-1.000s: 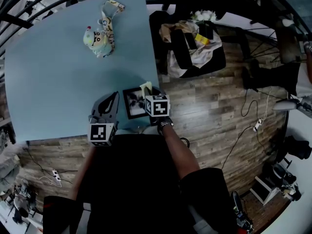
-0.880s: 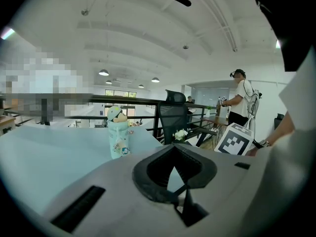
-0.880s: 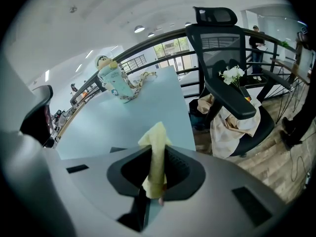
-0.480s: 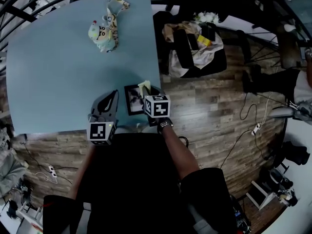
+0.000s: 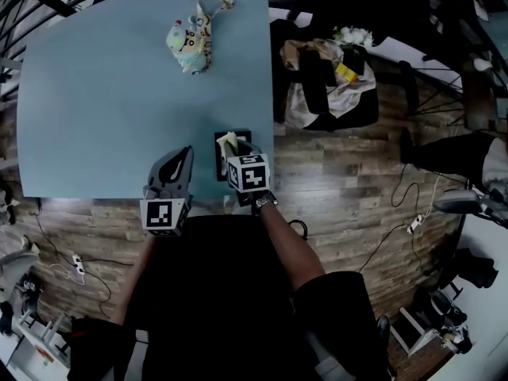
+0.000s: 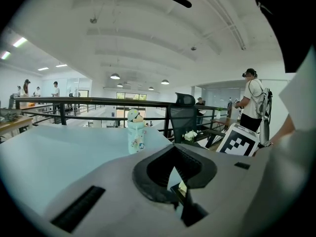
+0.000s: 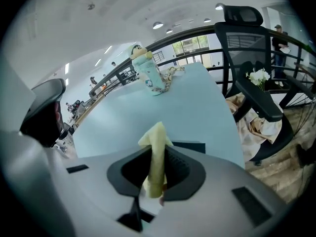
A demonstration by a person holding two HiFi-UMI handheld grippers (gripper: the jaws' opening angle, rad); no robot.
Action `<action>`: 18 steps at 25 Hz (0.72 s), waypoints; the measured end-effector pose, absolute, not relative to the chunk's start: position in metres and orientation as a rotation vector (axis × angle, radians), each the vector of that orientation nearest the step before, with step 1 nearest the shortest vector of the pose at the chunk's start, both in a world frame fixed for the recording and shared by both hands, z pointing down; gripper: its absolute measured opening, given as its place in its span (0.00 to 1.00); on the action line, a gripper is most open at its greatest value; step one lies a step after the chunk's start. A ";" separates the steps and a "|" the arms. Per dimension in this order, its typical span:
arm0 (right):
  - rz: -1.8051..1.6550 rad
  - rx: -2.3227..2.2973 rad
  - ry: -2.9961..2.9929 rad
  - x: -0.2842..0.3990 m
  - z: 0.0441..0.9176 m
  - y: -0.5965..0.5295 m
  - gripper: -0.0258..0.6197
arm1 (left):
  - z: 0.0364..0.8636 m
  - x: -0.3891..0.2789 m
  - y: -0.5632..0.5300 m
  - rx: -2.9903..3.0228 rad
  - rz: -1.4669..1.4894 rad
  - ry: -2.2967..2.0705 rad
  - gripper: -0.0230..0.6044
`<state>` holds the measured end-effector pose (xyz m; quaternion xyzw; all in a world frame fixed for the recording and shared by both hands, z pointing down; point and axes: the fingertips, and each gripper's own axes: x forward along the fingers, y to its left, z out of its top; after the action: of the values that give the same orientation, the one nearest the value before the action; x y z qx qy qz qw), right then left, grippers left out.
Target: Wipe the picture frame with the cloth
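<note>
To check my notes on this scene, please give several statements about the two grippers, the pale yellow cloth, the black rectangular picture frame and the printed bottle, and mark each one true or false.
1. The right gripper has its jaws shut on the pale yellow cloth. True.
2. The left gripper holds the black rectangular picture frame. False: its jaws are shut on nothing, and the frame lies on the table under the right gripper.
3. The light green cartoon-printed bottle stands on the far part of the light blue table, apart from both grippers. True.
4. The picture frame lies in the middle of the table. False: it lies near the table's right edge, close to the person.
</note>
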<state>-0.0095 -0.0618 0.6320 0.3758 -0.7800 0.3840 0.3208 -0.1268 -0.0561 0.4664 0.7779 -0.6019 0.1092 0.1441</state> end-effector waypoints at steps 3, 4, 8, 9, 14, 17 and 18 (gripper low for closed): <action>0.994 0.951 -2.051 -0.021 0.635 -0.057 0.13 | 0.469 -0.136 -0.048 2.209 0.320 -1.759 0.03; 0.991 0.940 -2.050 -0.025 0.637 -0.055 0.13 | 0.469 -0.139 -0.046 2.205 0.321 -1.766 0.03; 0.980 0.901 -2.041 -0.035 0.643 -0.051 0.13 | 0.466 -0.148 -0.043 2.191 0.306 -1.792 0.03; 0.977 0.892 -2.042 -0.038 0.644 -0.050 0.13 | 0.466 -0.149 -0.042 2.182 0.307 -1.798 0.03; 0.942 0.856 -2.046 -0.049 0.648 -0.049 0.13 | 0.472 -0.156 -0.035 2.145 0.322 -1.822 0.03; 0.934 0.849 -2.045 -0.049 0.650 -0.050 0.13 | 0.473 -0.156 -0.035 2.139 0.318 -1.824 0.03; 0.933 0.848 -2.043 -0.048 0.650 -0.050 0.13 | 0.473 -0.155 -0.036 2.138 0.317 -1.823 0.03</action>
<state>-0.0477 -0.0504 0.6499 0.3294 -0.7933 0.3621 0.3620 -0.1550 -0.0356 0.4727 0.7468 -0.6369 0.1107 0.1562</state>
